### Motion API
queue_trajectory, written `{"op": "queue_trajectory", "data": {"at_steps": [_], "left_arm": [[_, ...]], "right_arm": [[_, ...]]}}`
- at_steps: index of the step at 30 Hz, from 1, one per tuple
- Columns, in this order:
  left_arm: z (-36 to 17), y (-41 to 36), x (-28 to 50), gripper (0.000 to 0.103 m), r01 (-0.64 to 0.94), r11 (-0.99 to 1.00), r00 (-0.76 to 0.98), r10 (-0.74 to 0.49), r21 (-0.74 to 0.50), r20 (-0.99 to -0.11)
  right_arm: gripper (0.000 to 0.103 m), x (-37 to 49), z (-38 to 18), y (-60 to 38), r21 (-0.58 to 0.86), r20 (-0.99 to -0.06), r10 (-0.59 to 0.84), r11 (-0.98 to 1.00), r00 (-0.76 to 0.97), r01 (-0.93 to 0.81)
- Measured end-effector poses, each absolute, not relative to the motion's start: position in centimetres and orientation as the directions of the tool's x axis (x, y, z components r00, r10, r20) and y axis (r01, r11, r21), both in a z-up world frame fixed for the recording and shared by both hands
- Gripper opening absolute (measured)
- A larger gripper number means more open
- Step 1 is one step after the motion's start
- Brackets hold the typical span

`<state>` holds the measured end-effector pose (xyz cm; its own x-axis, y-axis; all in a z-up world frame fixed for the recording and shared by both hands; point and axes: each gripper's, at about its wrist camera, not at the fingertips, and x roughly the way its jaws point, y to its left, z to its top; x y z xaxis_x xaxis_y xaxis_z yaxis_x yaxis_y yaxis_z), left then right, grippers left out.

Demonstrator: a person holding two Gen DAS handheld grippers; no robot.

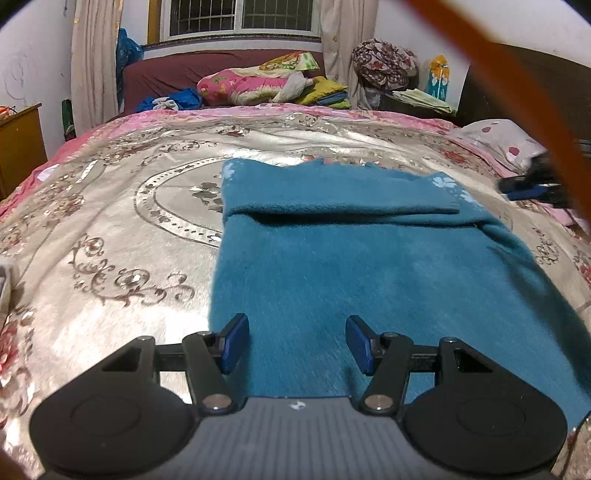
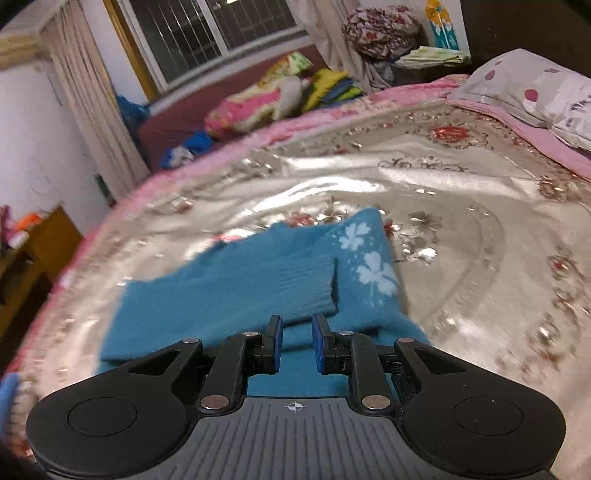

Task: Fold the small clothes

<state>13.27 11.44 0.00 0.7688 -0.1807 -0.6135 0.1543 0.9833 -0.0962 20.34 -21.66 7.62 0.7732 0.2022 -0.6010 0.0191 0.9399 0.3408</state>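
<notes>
A bedroom, with a barred window (image 1: 240, 16) at the back and a shiny floral bedspread (image 1: 122, 229) covering the bed the work lies on. The teal sweater (image 1: 351, 266) is spread flat on that bedspread, directly ahead of and under both sets of jaws, with one sleeve (image 2: 280, 291) already folded across its body.

The left gripper (image 1: 297, 343) hovers with its jaws wide apart and nothing between them, over the near part of the sweater close to its left edge. The right gripper (image 2: 297, 345) sits just behind the folded sleeve's cuff, jaws narrowly parted and holding nothing.

The likely trouble is the slick bedspread: a pinch that digs too deep could catch the bedspread along with the knit, and a pull could slide the whole sweater instead of folding it. Grabbing only the top layer near the cuff could drag the sleeve out of its fold. The right view is motion-blurred, so fine contact there is hard to judge.
</notes>
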Motion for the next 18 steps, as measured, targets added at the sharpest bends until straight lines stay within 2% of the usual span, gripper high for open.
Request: {"op": "queue_trajectory", "data": {"at_steps": [3,5,11,15,18], "left_arm": [[0.2,11.6,11.9,0.062,0.154,0.983,0.765,-0.184,-0.102,-0.617],[0.1,11.8,11.0,0.063,0.154,0.983,0.757,-0.184,-0.101,-0.627],[-0.7,13.2,8.3,0.063,0.122,0.988,0.731,-0.155,-0.097,-0.665],[-1.4,13.9,7.0,0.063,0.101,0.991,0.716,-0.136,-0.092,-0.685],[-2.1,14.4,6.5,0.063,0.092,0.989,0.709,-0.145,-0.114,-0.690]], "right_arm": [[0.027,15.5,8.9,-23.2,0.325,-0.592,0.193,0.946,0.782,0.013],[0.028,12.2,9.0,-24.2,0.308,-0.607,0.184,0.951,0.773,0.016],[0.028,5.6,5.8,-26.1,0.258,-0.720,0.131,0.962,0.681,0.087],[0.029,3.2,2.9,-27.3,0.328,-0.777,0.166,0.931,0.608,0.164],[0.039,1.9,1.4,-27.5,0.375,-0.786,0.207,0.908,0.582,0.184]]}}
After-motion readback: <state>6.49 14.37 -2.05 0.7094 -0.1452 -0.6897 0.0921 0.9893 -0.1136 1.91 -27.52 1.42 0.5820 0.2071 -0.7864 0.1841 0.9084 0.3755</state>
